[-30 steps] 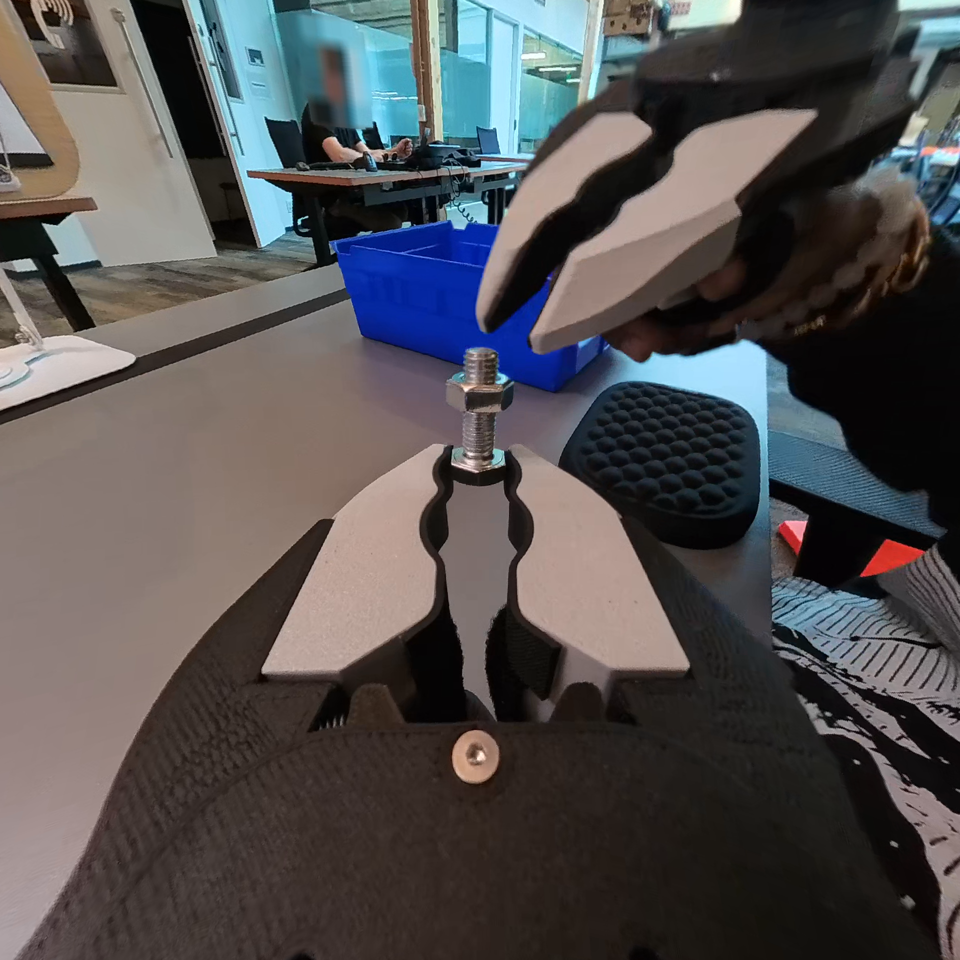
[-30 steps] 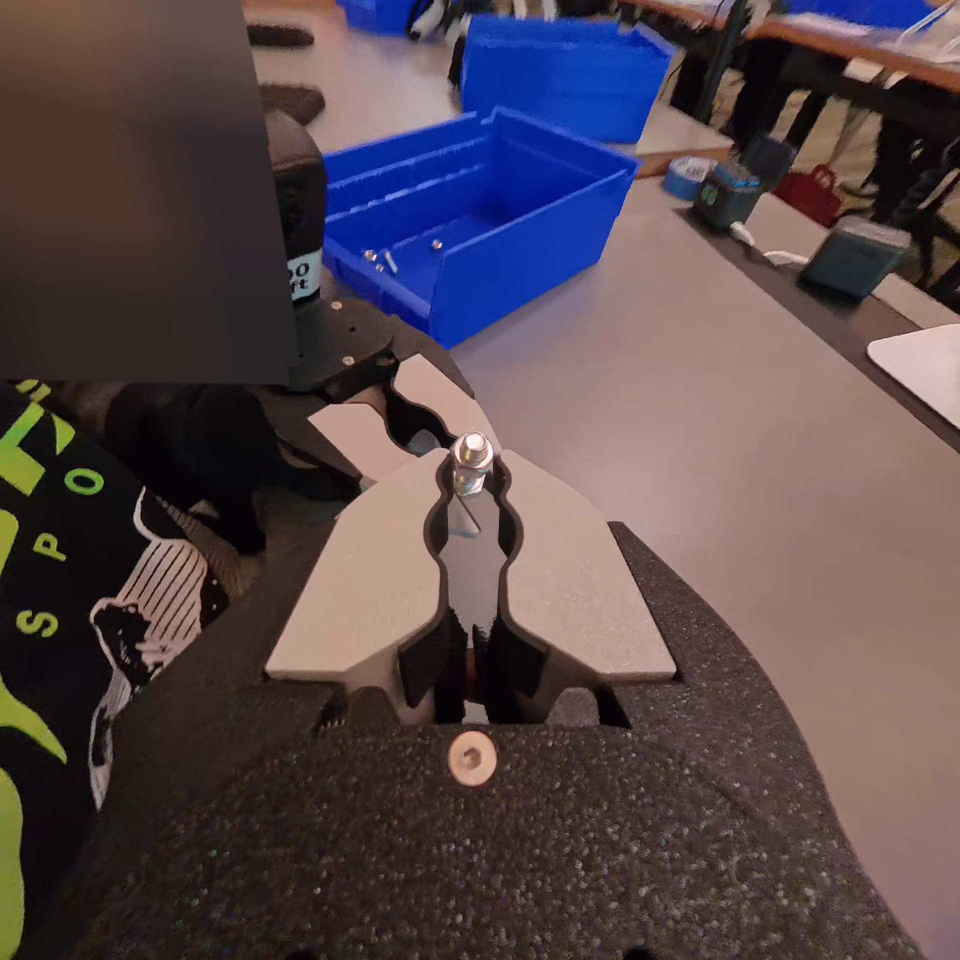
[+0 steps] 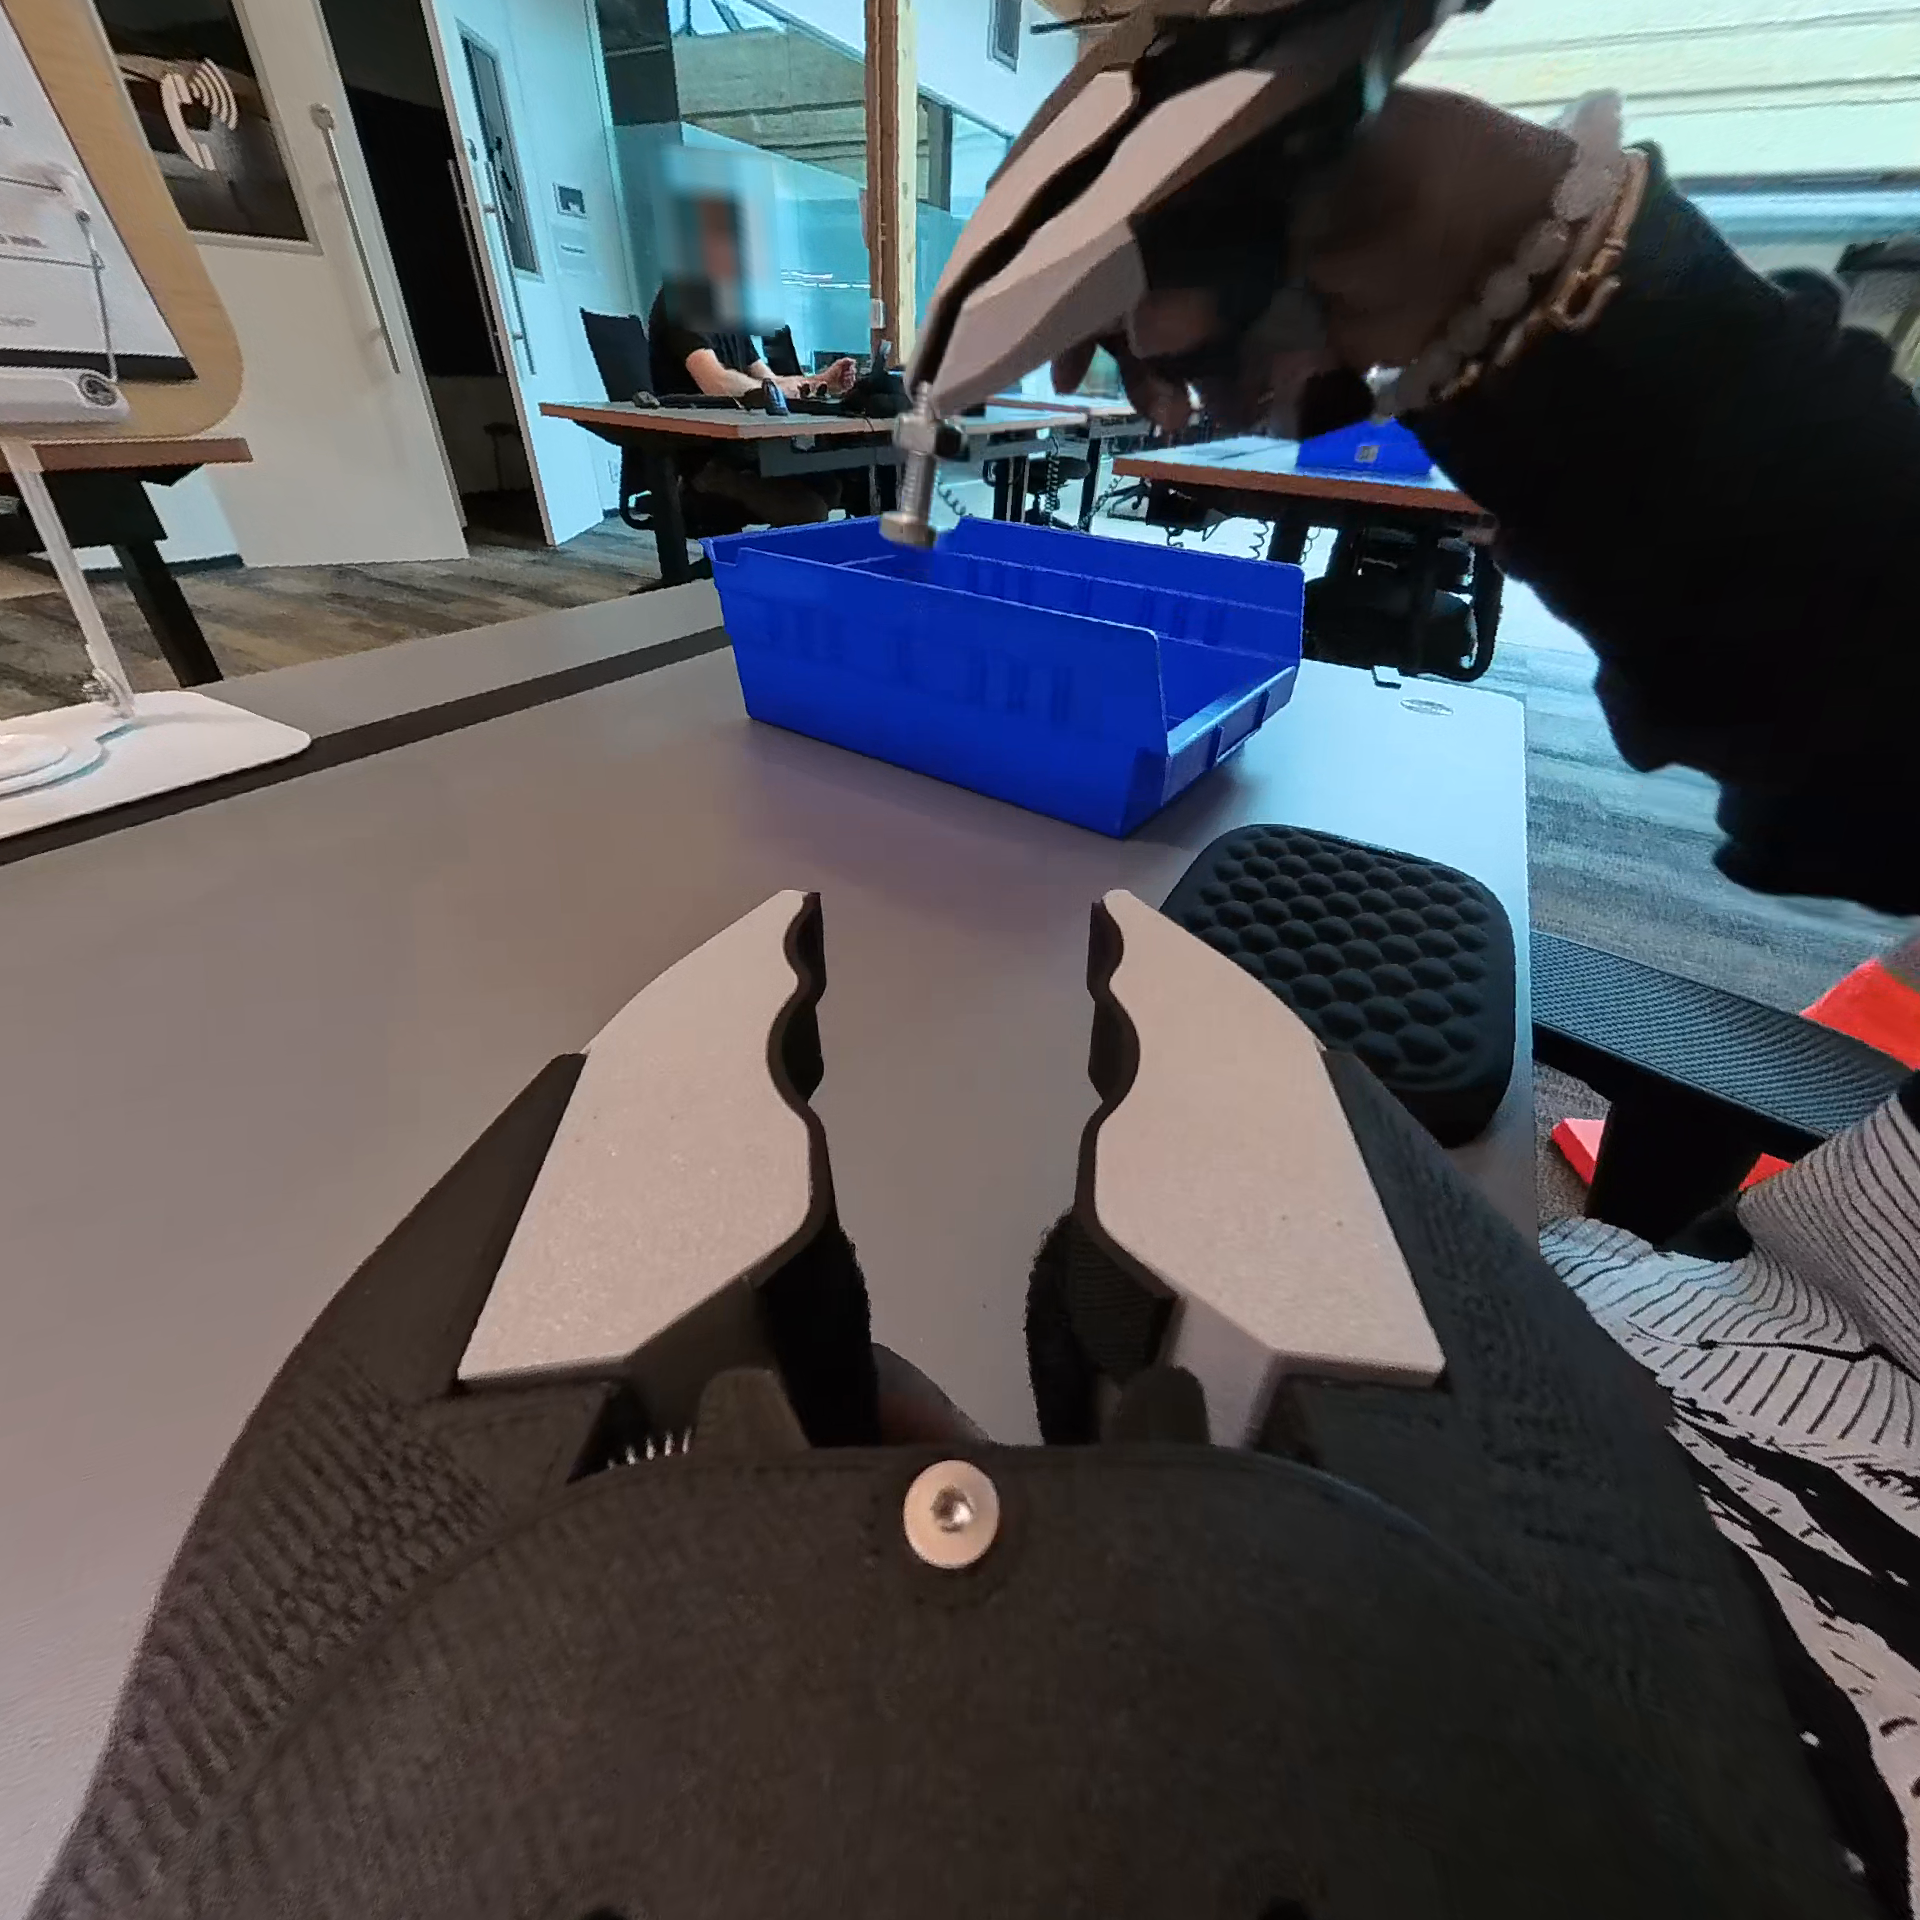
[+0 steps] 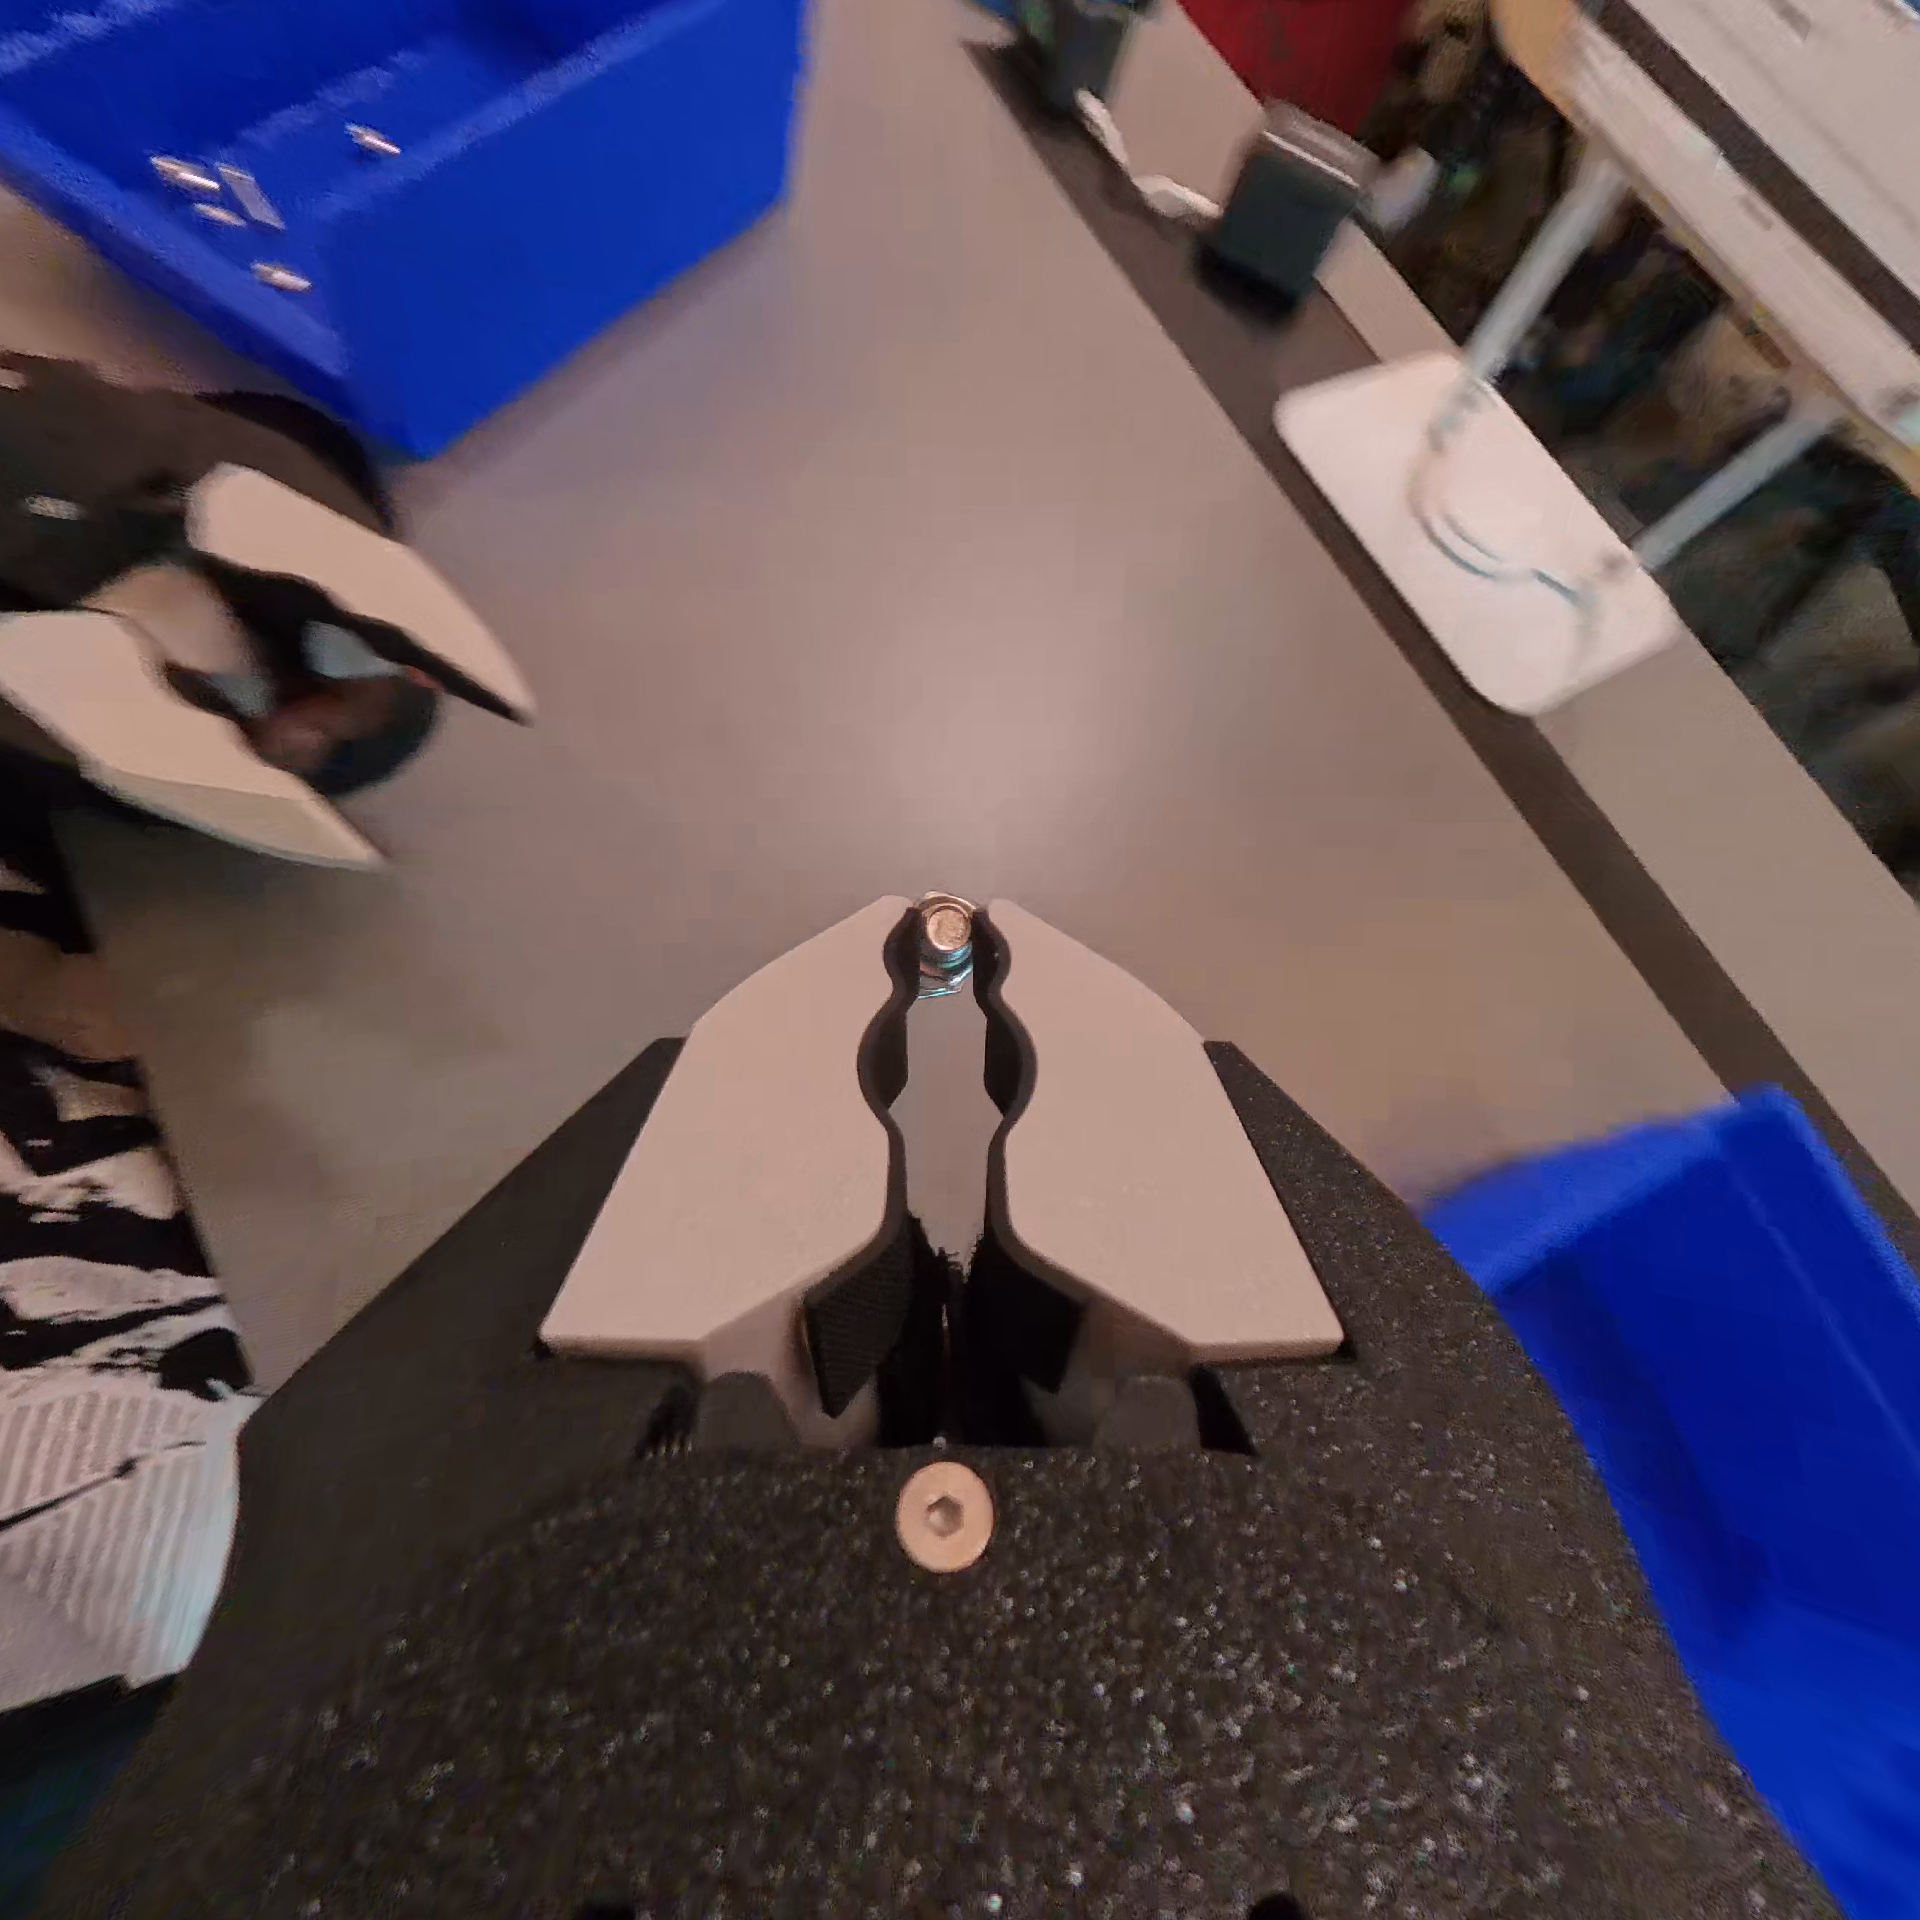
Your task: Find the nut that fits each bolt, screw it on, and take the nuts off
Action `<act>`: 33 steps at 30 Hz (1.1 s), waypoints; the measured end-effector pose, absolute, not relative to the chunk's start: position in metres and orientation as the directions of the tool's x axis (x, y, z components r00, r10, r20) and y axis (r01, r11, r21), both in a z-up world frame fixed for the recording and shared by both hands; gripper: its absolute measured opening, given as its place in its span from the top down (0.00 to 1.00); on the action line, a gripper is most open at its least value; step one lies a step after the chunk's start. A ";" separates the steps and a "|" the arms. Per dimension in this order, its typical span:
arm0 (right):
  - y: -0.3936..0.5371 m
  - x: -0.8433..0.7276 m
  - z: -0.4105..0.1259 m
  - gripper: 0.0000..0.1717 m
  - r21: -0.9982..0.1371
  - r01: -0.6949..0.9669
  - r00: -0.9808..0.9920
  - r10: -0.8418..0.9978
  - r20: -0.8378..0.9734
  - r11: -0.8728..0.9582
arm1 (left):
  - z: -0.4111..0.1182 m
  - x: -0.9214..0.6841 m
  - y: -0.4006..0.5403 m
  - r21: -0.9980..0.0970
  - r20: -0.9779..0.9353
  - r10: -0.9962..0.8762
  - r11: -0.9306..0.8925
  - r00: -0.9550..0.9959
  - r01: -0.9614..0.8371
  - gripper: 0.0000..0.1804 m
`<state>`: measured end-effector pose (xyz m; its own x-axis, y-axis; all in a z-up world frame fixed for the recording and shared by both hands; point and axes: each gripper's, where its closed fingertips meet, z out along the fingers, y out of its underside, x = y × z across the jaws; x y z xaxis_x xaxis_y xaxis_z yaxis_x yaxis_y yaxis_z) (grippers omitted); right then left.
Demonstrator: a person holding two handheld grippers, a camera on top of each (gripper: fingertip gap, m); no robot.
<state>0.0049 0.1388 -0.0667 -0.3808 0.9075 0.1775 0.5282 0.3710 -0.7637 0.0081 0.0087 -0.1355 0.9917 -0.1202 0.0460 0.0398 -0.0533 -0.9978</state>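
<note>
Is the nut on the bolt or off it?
On: the nut sits threaded on the bolt hanging from the right gripper.

Bin (image 4: pixel 1704 1455) at rt edge cut off, blurred

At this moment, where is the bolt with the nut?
The bolt hangs in the right gripper's jaws, in the air above the blue bin, head down.

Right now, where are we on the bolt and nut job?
Done: a nut is threaded on the bolt. In hand: right tongs grip that bolt's threaded end, above the blue bin; left tongs are open, empty. Left: unscrew that nut; more loose hardware lies in the bin.
</note>
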 end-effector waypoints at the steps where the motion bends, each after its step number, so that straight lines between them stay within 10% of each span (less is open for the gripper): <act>1: 0.161 0.005 -0.065 0.94 -0.750 0.558 -0.332 0.924 0.191 0.356 | -0.135 0.008 0.008 -0.998 0.047 -0.124 -0.047 0.991 0.042 0.73; 15: 0.367 0.009 -0.137 0.94 -0.685 0.728 0.116 0.988 0.101 -0.015 | -0.132 0.007 0.008 -0.996 0.085 -0.137 -0.031 0.987 0.082 0.73; 33: 0.407 0.006 -0.201 0.88 -0.651 0.751 0.248 0.960 0.130 -0.106 | -0.132 0.007 0.009 -0.996 0.086 -0.146 -0.032 0.985 0.082 0.73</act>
<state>0.0056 0.4070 -0.2008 0.2478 0.9600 0.1299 0.7513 -0.1058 -0.6514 0.0075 0.0086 -0.1324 0.9855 -0.1462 0.0863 0.0824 -0.0324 -0.9961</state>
